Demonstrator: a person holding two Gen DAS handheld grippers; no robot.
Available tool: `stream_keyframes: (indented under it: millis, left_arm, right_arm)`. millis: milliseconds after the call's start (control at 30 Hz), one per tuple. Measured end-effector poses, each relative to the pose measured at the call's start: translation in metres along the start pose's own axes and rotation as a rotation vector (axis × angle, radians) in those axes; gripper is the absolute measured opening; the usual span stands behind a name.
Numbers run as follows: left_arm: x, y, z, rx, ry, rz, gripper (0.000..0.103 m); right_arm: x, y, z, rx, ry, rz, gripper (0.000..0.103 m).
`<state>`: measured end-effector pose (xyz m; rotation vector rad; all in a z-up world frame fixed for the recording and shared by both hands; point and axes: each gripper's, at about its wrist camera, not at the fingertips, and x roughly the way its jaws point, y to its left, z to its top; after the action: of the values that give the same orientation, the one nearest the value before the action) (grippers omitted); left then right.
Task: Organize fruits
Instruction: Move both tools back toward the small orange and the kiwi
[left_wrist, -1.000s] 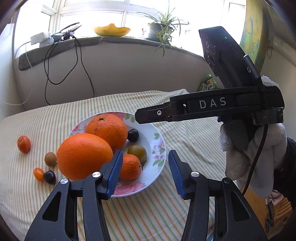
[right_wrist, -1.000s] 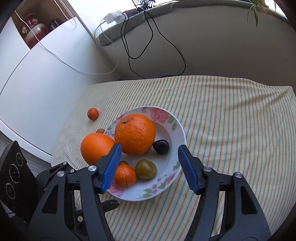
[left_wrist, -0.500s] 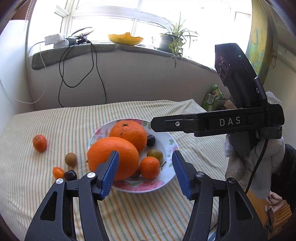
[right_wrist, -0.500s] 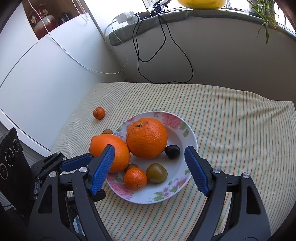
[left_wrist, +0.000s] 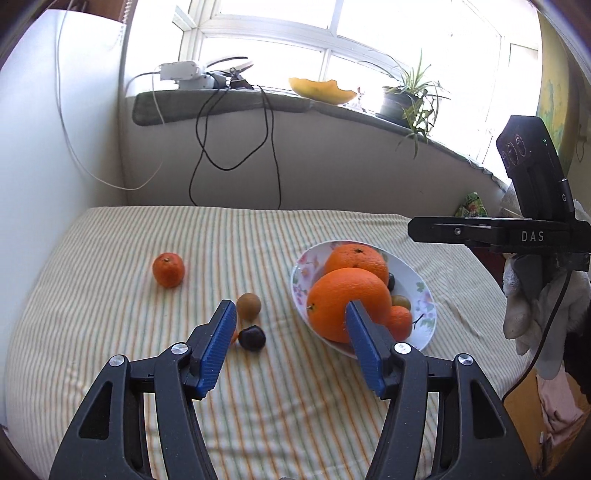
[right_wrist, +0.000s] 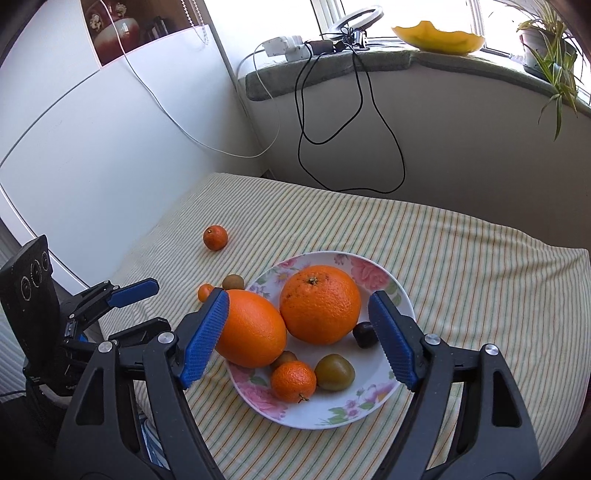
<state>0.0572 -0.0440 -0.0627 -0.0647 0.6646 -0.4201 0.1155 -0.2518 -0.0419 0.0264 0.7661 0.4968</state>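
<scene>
Left gripper (left_wrist: 290, 323) and right gripper (right_wrist: 297, 323): jaws spread, just widened, empty. Striped cloth (right_wrist: 461, 266) covering the tabletop: flowered plate (right_wrist: 373, 402) of oranges mid-cloth; mandarin (right_wrist: 215, 237) toward the far left corner. Beyond: windowsill (right_wrist: 332, 66), cables, potted plant (left_wrist: 410, 99).

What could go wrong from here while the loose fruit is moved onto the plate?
1. The oval orange sits on the plate rim, overhanging the cloth; a nudge could roll it off.
2. The dark plum, the brown fruit and a small orange one lie close together by the open left tool; grabbing one may scatter the others.
3. The plate is already crowded.
</scene>
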Motion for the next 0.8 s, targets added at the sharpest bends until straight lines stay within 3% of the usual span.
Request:
stream_keyframes:
  millis: [467,733,800]
  left_arm:
    - [0.004,0.042,-0.008,-0.032,0.025,0.026,0.059]
    - [0.017,0.051,-0.013,-0.020,0.066,0.004,0.042]
    - [0.021,0.051,-0.013,-0.012,0.078,-0.002,0.038]
  right_arm:
    - [0.015,0.042,0.039,-0.127,0.014,0.045,0.080]
    - [0.057,0.066,0.060,-0.215,0.202,0.108,0.080]
    - [0.070,0.072,0.062,-0.234,0.252,0.121,0.075]
